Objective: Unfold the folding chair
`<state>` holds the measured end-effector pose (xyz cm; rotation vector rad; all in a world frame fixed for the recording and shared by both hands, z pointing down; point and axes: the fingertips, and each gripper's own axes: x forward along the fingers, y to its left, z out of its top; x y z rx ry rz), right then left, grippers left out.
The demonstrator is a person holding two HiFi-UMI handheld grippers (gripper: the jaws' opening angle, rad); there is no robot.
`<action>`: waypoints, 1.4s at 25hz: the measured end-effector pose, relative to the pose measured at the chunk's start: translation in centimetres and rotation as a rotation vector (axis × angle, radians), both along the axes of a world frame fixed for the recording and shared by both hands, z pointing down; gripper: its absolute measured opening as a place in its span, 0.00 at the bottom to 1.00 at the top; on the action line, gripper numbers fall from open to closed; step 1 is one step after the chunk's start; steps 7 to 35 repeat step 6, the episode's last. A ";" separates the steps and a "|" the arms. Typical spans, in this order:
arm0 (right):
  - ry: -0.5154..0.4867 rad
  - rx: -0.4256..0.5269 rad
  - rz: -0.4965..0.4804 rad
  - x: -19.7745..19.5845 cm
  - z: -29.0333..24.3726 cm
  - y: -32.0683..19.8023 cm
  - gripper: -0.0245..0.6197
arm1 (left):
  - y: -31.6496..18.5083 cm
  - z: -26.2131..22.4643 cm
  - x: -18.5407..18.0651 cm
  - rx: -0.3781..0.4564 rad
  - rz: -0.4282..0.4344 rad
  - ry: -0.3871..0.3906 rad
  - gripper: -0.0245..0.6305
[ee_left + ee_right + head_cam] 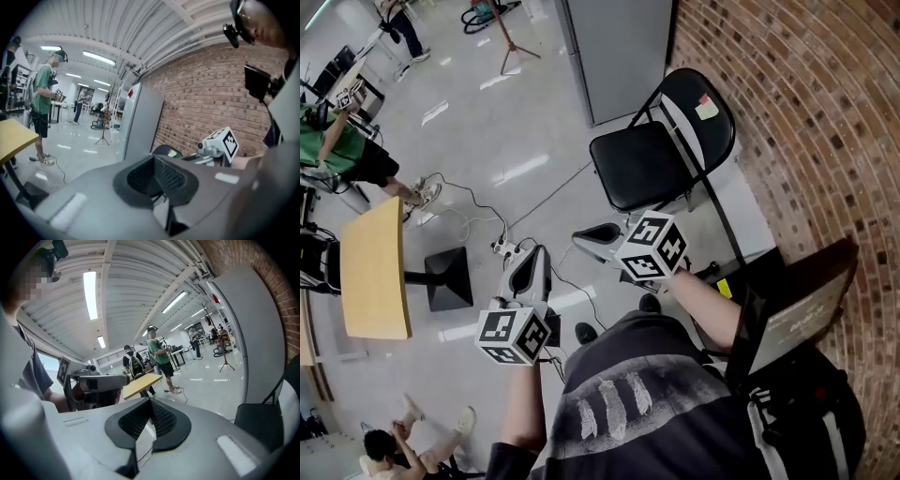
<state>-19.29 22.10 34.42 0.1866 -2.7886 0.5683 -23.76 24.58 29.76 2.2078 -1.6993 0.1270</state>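
The black folding chair (661,150) stands unfolded by the brick wall, seat flat, backrest with a pale sticker toward the wall. In the left gripper view only the top of its backrest (168,151) shows; in the right gripper view part of its seat (262,423) sits at the right edge. My left gripper (532,255) is shut and empty, held in the air below and left of the chair. My right gripper (592,234) is shut and empty too, just in front of the chair's seat, apart from it. Both pairs of jaws meet with nothing between them.
A grey cabinet (614,52) stands behind the chair. A yellow table (373,272) with a black base is at the left, with a power strip and cables (502,246) on the floor. A laptop (797,314) sits at my right. People stand and sit at the left.
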 end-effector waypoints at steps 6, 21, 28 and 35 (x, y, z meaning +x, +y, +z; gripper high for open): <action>-0.014 -0.015 -0.031 -10.9 -1.2 5.3 0.04 | 3.5 -7.8 -10.3 0.276 -0.008 -0.108 0.04; -0.014 -0.015 -0.031 -10.9 -1.2 5.3 0.04 | 3.5 -7.8 -10.3 0.276 -0.008 -0.108 0.04; -0.014 -0.015 -0.031 -10.9 -1.2 5.3 0.04 | 3.5 -7.8 -10.3 0.276 -0.008 -0.108 0.04; -0.014 -0.015 -0.031 -10.9 -1.2 5.3 0.04 | 3.5 -7.8 -10.3 0.276 -0.008 -0.108 0.04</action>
